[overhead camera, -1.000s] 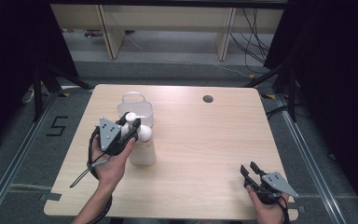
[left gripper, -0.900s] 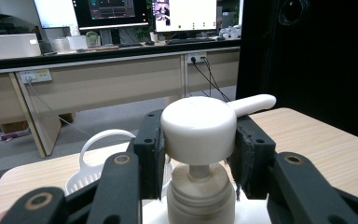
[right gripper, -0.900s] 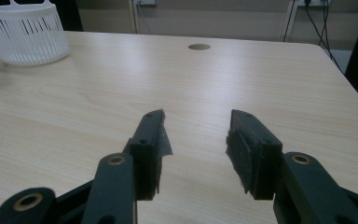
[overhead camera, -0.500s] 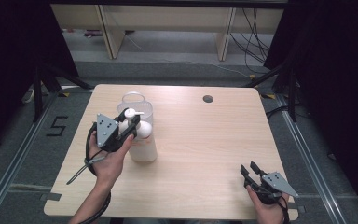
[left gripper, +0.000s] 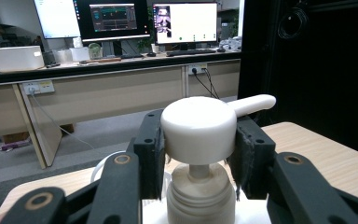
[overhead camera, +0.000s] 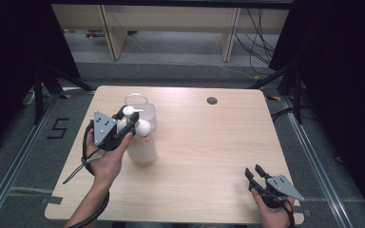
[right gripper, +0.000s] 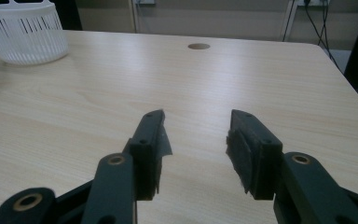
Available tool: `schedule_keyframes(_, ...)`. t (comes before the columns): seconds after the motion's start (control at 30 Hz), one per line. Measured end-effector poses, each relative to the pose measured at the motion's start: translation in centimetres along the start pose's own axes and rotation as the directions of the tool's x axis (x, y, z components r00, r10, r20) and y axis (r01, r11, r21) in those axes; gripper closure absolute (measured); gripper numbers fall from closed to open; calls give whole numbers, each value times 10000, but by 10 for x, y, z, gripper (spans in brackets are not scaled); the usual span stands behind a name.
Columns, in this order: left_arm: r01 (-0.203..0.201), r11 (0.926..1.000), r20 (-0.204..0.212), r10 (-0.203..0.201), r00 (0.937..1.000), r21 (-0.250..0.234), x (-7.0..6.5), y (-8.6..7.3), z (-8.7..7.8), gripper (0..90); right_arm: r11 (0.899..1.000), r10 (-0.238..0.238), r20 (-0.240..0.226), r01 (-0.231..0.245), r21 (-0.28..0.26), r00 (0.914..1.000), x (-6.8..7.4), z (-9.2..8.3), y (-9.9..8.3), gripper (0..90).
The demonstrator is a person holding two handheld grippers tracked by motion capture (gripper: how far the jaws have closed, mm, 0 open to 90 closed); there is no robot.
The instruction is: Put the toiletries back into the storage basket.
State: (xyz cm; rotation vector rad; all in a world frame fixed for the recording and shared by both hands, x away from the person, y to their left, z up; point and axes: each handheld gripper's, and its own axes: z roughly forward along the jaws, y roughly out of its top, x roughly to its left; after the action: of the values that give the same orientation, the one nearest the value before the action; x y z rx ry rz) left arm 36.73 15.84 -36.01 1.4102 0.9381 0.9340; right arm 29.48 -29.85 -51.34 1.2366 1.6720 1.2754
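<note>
Item: white pump bottle (overhead camera: 141, 142), upright on the wooden surface (overhead camera: 204, 142), left of centre, just in front of a white slatted basket (overhead camera: 142, 105); whether bottle and basket touch cannot be told.

Pump head (left gripper: 199, 128): round white cap with its spout (left gripper: 254, 103) pointing away to the right in the left gripper view; threaded collar (left gripper: 199, 196) visible beneath.

Left tool (overhead camera: 126, 124): jaws about half closed, clamped on the pump head from both sides, pads pressed against the cap's flanks; hand (overhead camera: 105, 156) behind and below it.

Right tool (overhead camera: 256, 173): jaws wide apart, nothing between them; resting near the front right corner of the surface, well apart from the bottle; the right gripper view shows bare wood ahead, the basket far off to its left.

Step in hand, as judged: gripping the pump head to lift or move the bottle, possibly toward the basket.

Handling notes: grip sits on the cap only, so the body may swing or the head may depress or turn; keep the lift vertical and slow; hold the jaws square to the cap; avoid pressing downward; steadying the body with the right tool would help.

Edges and room: left edge of the surface near the left hand; broad open wood to the right and front of the bottle; basket blocks the far side; cable hole (overhead camera: 212, 100) toward the back, clear of any path; right tool close to the front edge.
</note>
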Motion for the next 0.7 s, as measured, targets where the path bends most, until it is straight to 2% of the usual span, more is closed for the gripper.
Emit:
schedule_keyframes(0.47, -9, 10000, -59, 9, 10000, -48, 6, 6, 2, 588, 10000, -15, 1, 15, -11, 10000, 0, 0, 0, 561)
schedule_keyframes(0.53, 9, 10000, -73, -9, 10000, -59, 7, 7, 2, 588, 9999, 102, -79, -102, 38, 9999, 0, 0, 0, 560)
schedule_keyframes(0.57, 20, 10000, -91, -20, 10000, -59, 7, 8, 3, 588, 10000, -19, -5, 19, 3, 10000, 0, 0, 0, 561)
schedule_keyframes(0.7, 27, 9999, -108, -28, 9999, -98, 9, 10, 3, 588, 10000, -14, -6, 14, -1, 10000, 0, 0, 0, 560)
